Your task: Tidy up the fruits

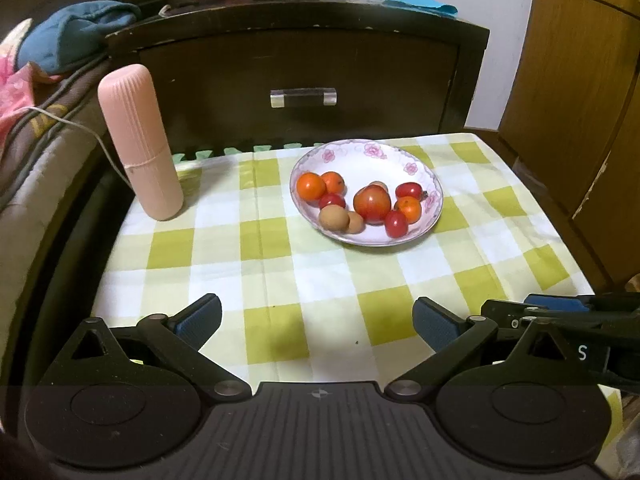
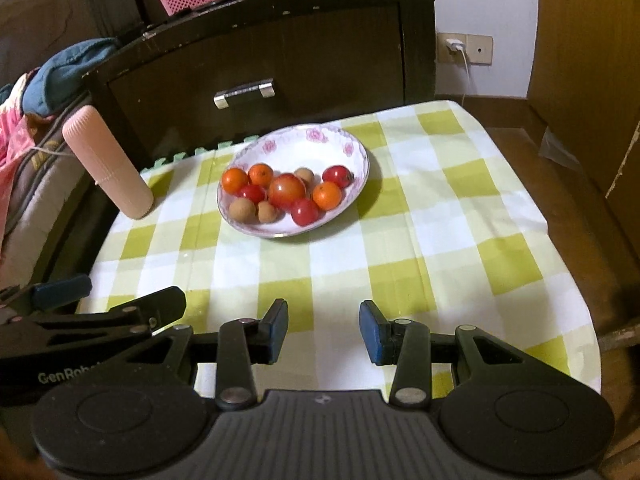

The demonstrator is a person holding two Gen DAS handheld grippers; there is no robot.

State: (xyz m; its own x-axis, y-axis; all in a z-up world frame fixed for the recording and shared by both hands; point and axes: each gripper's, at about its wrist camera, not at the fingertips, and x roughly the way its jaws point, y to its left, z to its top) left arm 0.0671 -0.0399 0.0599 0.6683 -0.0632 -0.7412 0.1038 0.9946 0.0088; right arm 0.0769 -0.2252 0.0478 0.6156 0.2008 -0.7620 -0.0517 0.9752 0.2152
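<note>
Left wrist view: left gripper (image 1: 318, 322) spread fully wide, empty, over bare checkered cloth (image 1: 280, 264) on desk. Plate (image 1: 416, 160) of fruits (image 1: 372, 203) sits toward far edge, pink cylinder (image 1: 140, 144) upright near far-left corner. Right wrist view: right gripper (image 2: 323, 330) partly open, empty; wide free cloth before plate.

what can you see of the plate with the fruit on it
The plate is a shallow white dish, glossy like china, with pink flowers around its rim. It sits flat on the green and white checked cloth, toward the far side, right of the upright pink case and apart from it. It holds small orange, red and brown fruits plus one larger red one. Neither claw touches it.
</note>
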